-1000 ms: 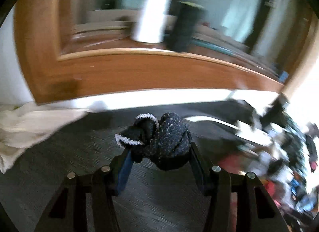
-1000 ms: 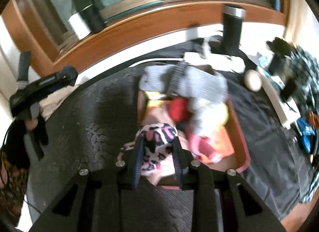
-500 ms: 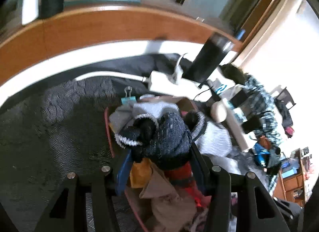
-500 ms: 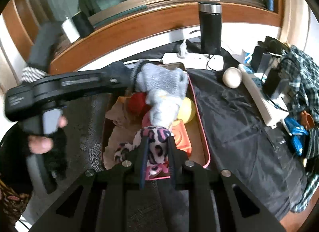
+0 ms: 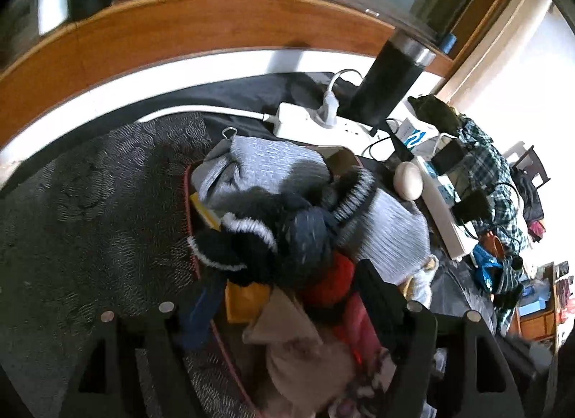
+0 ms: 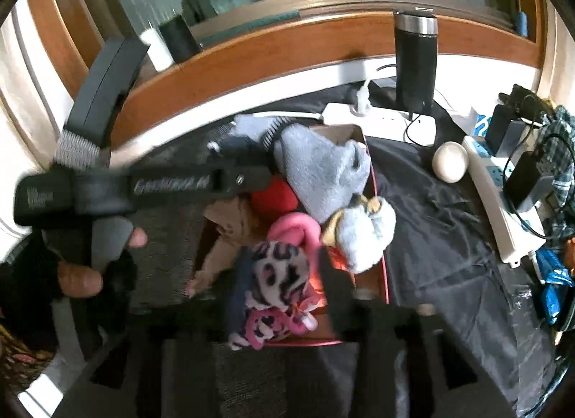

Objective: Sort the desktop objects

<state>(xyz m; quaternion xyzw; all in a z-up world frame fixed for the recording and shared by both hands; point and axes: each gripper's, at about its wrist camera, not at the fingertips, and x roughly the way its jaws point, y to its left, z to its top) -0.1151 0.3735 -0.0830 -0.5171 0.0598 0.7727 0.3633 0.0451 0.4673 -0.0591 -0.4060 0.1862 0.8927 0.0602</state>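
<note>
A red-rimmed tray [image 6: 379, 267] on the dark cloth is heaped with rolled socks. My left gripper [image 5: 284, 270] has its jaws apart; a dark blue sock ball with white trim [image 5: 258, 242] lies between them on the pile, by a grey sock bundle [image 5: 273, 166] and a red ball [image 5: 332, 279]. My right gripper [image 6: 284, 285] holds a pink leopard-print sock bundle [image 6: 278, 274] over the tray's near end. The left gripper also shows in the right wrist view [image 6: 230, 146], over the tray's far left.
A black tumbler [image 6: 415, 62] stands behind a white power strip [image 6: 381, 118]. A cream egg-shaped object [image 6: 449, 161] lies right of the tray beside a second power strip [image 6: 499, 202] with chargers. A wooden window ledge [image 6: 287, 55] runs along the back.
My left gripper swung right from the bare cloth to over the tray, lowered the dark sock ball onto the pile and opened. My right gripper drew closer to the tray with the leopard bundle.
</note>
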